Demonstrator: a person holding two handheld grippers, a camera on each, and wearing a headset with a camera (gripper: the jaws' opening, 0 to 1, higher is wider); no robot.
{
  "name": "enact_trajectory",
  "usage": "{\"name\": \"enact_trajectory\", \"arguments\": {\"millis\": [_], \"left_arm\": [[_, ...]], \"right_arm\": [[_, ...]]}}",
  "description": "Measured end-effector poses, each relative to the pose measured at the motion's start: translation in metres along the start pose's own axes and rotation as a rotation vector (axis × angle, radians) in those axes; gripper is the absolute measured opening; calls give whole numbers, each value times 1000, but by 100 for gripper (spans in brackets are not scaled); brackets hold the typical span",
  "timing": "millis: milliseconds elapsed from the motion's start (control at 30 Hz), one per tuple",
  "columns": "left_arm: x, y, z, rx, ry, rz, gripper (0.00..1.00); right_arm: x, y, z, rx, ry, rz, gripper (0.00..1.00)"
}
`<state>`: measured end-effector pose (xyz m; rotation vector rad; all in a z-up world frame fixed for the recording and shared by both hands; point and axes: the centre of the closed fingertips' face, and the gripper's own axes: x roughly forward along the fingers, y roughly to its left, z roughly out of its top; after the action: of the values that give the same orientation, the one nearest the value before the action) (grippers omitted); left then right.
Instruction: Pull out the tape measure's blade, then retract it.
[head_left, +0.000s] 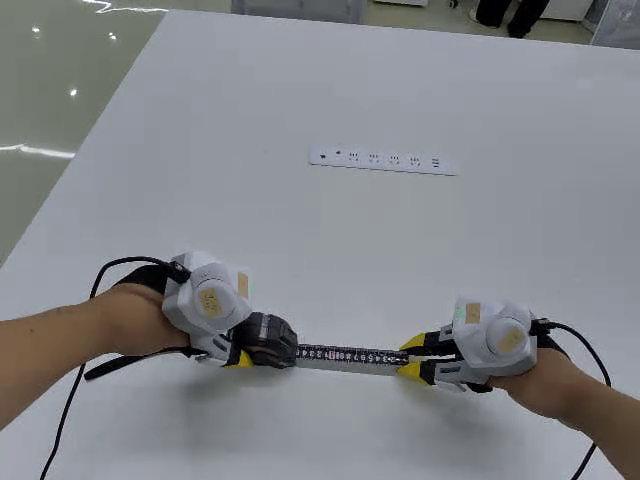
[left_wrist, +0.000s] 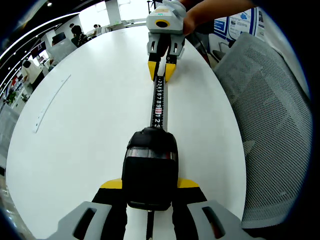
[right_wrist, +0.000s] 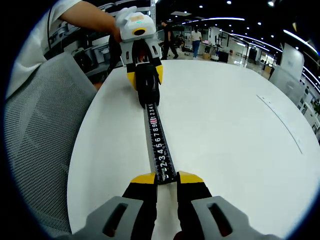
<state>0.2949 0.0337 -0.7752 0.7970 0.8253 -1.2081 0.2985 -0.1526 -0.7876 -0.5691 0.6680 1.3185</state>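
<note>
A black tape measure case (head_left: 268, 341) rests on the white table (head_left: 330, 110) near its front edge, and my left gripper (head_left: 240, 355) is shut on it; the case (left_wrist: 150, 167) sits between the yellow-tipped jaws. A short length of black blade (head_left: 350, 356) with white numbers runs to the right. My right gripper (head_left: 412, 357) is shut on the blade's end (right_wrist: 164, 175). The blade (left_wrist: 157, 102) stretches straight between the two grippers, lying low over the tabletop. In the right gripper view the case (right_wrist: 148, 82) sits far along the blade (right_wrist: 157, 142).
A white power strip (head_left: 383, 160) lies flat at mid-table, well beyond the grippers. Black cables (head_left: 75, 365) trail from both grippers over the table's near edge. A grey mesh chair (left_wrist: 270, 115) stands beside the table. People stand far off in the room.
</note>
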Motion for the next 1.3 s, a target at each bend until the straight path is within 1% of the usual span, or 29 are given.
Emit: {"name": "enact_trajectory", "arguments": {"millis": [367,1300], "left_arm": [[0,0,1,2,-1,0,31],[1,-1,2,-1,-1,1,31]], "right_arm": [[-9,-2,-11,10,13,-7,10],[-25,-9,-29,10,41,-15,10]]}}
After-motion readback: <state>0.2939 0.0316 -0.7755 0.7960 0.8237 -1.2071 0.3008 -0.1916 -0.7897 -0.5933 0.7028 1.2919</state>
